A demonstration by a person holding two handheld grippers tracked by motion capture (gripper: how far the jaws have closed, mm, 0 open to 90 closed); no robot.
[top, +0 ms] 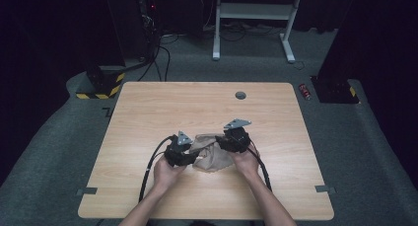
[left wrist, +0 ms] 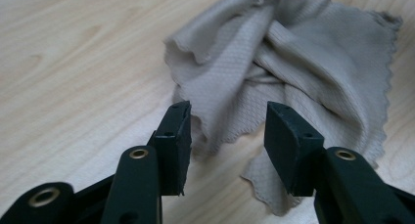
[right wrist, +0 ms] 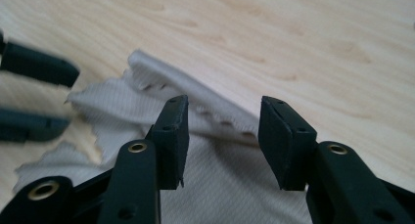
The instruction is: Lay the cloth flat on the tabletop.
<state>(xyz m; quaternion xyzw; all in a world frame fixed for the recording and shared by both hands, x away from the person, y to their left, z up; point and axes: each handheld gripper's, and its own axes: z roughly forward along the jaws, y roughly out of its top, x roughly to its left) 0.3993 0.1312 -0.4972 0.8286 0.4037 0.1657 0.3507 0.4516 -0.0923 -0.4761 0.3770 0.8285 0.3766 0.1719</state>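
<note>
A pale wooden surface [top: 148,112] stood on grey carpet in a dark room. Near its front middle lay a crumpled beige cloth [top: 211,156], between the two hands. The left hand-held gripper [left wrist: 227,126] was at the cloth's left edge, jaws apart with a fold between them. The right hand-held gripper [right wrist: 222,131] hovered over the cloth's right side, jaws likewise spread.
</note>
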